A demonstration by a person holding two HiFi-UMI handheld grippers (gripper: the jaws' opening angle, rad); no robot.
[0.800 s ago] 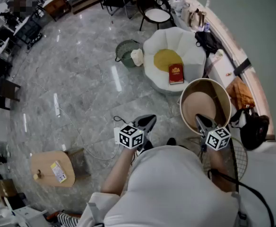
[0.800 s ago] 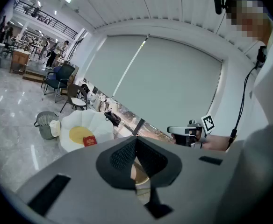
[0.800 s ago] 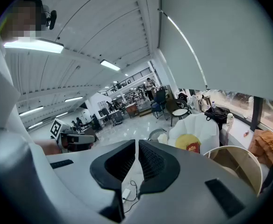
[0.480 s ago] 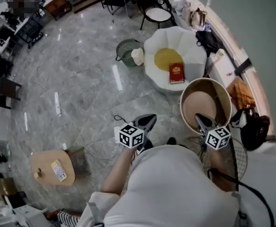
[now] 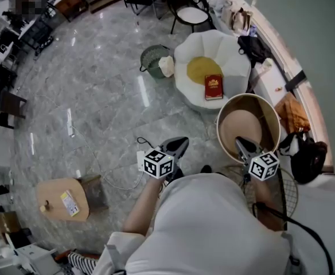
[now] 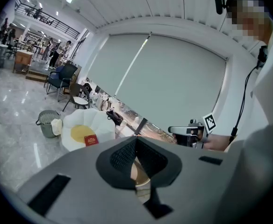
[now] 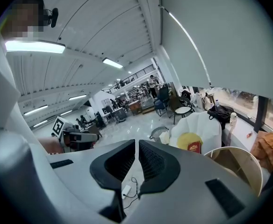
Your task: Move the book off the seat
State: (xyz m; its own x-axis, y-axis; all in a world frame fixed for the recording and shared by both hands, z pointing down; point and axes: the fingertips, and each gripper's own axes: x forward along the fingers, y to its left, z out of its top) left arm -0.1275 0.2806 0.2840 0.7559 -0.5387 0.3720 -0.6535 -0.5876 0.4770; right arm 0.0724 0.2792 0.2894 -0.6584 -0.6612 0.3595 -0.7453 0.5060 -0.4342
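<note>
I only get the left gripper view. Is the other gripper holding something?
Observer: No. The right gripper view shows the right gripper shut, nothing between its jaws.
Operator: What's between me and the book?
Observer: From the head view, a round tan chair stands right before that gripper, and the red book lies on the white seat beyond.
Operator: Anything down on my left?
Observer: A small wooden table stands there.

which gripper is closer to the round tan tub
Right. The right gripper is at the near rim of the tub; the left gripper is to its left, above the floor.
</note>
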